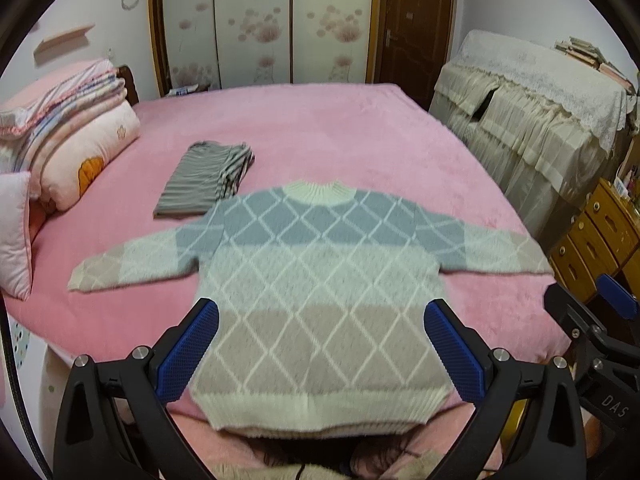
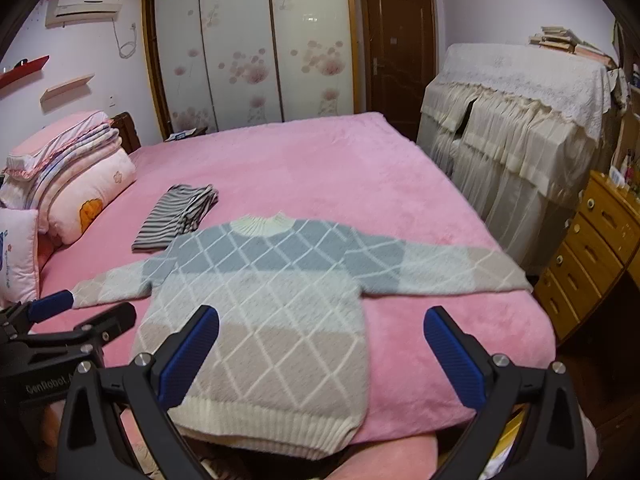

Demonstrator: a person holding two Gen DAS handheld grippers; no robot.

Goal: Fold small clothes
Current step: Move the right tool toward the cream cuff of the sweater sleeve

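Closest to us in the left wrist view, our left gripper (image 1: 320,354) holds its 2 blue-padded jaws spread wide, with nothing between them but the sweater's lower body further off. In the right wrist view our right gripper (image 2: 320,358) has its jaws spread just as wide and is likewise empty.

Going left to right across the pink bed (image 1: 320,128): a small pale pink pillow (image 1: 16,232) stands at the left edge, and beside it sits a stack of folded quilts (image 1: 76,132) against the headboard. Next comes a folded striped garment (image 1: 206,178) lying flat, its near corner just beside the sweater's left shoulder; we cannot tell if they touch. A knit sweater (image 1: 320,280) with a white diamond pattern lies spread flat on the near part of the bed, cream collar pointing away from us, both sleeves stretched out sideways, and its ribbed cream hem reaching the bed's near edge. Its bands run blue, pale mint, then beige.

Right of the bed stands furniture draped in cream lace cloth (image 1: 532,112), and then a wooden chest of drawers (image 1: 600,236). At the far right of the left wrist view, part of the right gripper shows beyond the bed's corner.
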